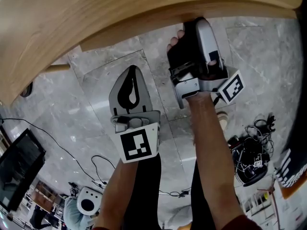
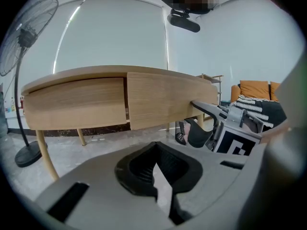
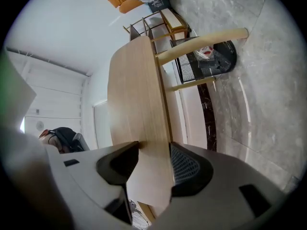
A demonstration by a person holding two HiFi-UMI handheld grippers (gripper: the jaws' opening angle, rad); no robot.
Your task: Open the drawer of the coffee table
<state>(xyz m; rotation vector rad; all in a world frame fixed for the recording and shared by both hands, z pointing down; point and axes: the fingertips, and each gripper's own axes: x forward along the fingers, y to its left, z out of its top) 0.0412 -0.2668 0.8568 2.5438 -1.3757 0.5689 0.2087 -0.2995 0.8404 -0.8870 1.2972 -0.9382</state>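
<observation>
The light wooden coffee table (image 1: 96,13) fills the top of the head view. In the left gripper view its right drawer front (image 2: 163,97) stands a little forward of the left front (image 2: 74,102). My right gripper (image 1: 199,22) reaches up to the table's edge. In its own view the right gripper (image 3: 154,152) has the drawer front (image 3: 136,95) between its jaws, with both pads against the panel. My left gripper (image 1: 133,71) hangs lower over the floor, away from the table, shut with nothing in it.
A grey marble floor (image 1: 120,56) lies below. A standing fan (image 2: 21,80) is left of the table, and a couch with an orange cushion (image 2: 254,90) is at the right. Cables and gear (image 1: 249,152) lie near my right side, a monitor (image 1: 19,166) at my left. The table's legs (image 3: 201,42) slant outward.
</observation>
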